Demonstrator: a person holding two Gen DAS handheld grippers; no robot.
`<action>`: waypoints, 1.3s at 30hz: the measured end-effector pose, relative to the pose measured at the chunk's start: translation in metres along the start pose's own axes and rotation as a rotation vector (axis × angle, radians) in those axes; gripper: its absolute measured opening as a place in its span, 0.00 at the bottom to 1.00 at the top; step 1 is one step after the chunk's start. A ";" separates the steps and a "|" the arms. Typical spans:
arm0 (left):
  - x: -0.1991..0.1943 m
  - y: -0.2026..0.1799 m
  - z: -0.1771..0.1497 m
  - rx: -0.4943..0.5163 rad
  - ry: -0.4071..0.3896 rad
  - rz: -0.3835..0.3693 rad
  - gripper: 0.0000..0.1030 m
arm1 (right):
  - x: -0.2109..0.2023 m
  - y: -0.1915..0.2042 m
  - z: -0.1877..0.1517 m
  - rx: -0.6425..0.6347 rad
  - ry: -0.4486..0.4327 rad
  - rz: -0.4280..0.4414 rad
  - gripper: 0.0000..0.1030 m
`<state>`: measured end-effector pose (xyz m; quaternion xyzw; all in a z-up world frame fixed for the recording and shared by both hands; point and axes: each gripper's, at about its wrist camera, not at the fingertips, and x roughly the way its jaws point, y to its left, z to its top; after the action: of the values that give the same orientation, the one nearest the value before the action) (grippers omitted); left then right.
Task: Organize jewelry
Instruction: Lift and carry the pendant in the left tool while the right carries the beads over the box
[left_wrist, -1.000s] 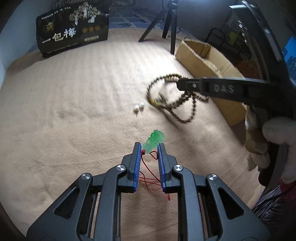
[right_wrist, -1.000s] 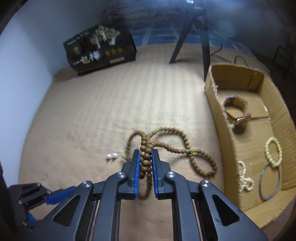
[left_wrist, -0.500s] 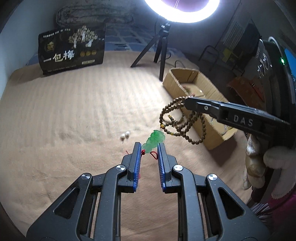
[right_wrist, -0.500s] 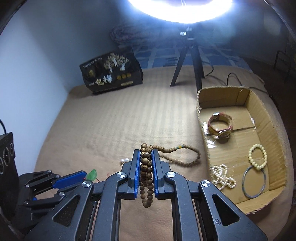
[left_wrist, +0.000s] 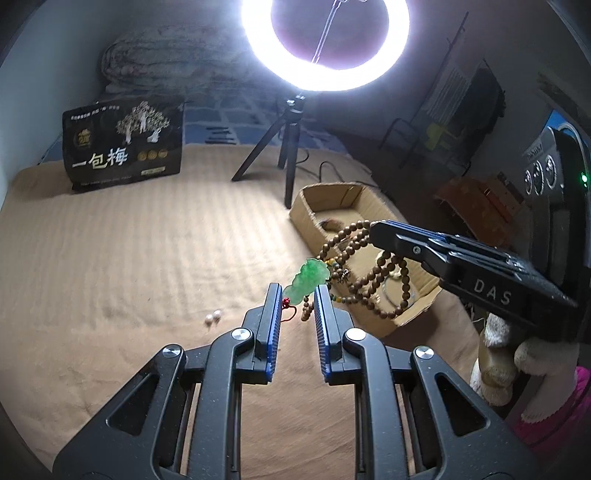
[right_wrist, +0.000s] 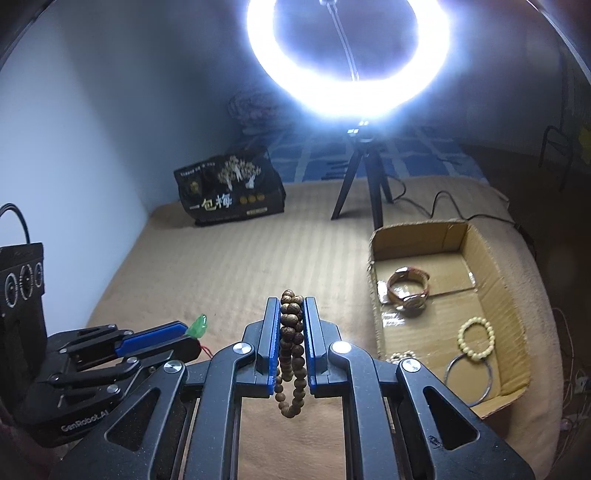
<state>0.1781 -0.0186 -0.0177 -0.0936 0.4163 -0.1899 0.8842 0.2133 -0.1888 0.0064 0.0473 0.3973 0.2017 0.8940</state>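
Beige bedding (left_wrist: 129, 258) fills the left wrist view, lit by a ring light (left_wrist: 325, 40) on a tripod at the far edge. The left gripper (left_wrist: 294, 295) is nearly closed, pinching the green jade pendant (left_wrist: 310, 277) at its fingertips, its red cord trailing below, clear of the bedding. Two small pearls (left_wrist: 213, 317) lie on the bedding just left of the claw. The cardboard box (left_wrist: 332, 195) sits toward the right edge.

From the right wrist view, the right gripper (right_wrist: 291, 306) is clamped on a wooden bead necklace (right_wrist: 291, 332), whose loops hang below the jaws. Inside the box (right_wrist: 491, 291) lie a watch (right_wrist: 408, 291), a pale bead bracelet (right_wrist: 476, 339) and a ring bangle (right_wrist: 467, 376). Carrying well probably means keeping both grips firm, bringing each piece over the box's open floor, and releasing low so the loops don't snag the wall.
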 end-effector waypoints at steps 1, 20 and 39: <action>0.000 -0.002 0.002 0.001 -0.004 -0.004 0.16 | -0.003 -0.002 0.001 0.001 -0.008 -0.001 0.10; 0.007 -0.064 0.038 0.033 -0.079 -0.110 0.16 | -0.069 -0.062 0.013 0.077 -0.164 -0.081 0.10; 0.044 -0.121 0.064 0.062 -0.095 -0.193 0.16 | -0.063 -0.117 0.000 0.116 -0.109 -0.172 0.10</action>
<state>0.2219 -0.1463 0.0311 -0.1148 0.3568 -0.2822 0.8831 0.2131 -0.3209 0.0211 0.0755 0.3618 0.0981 0.9240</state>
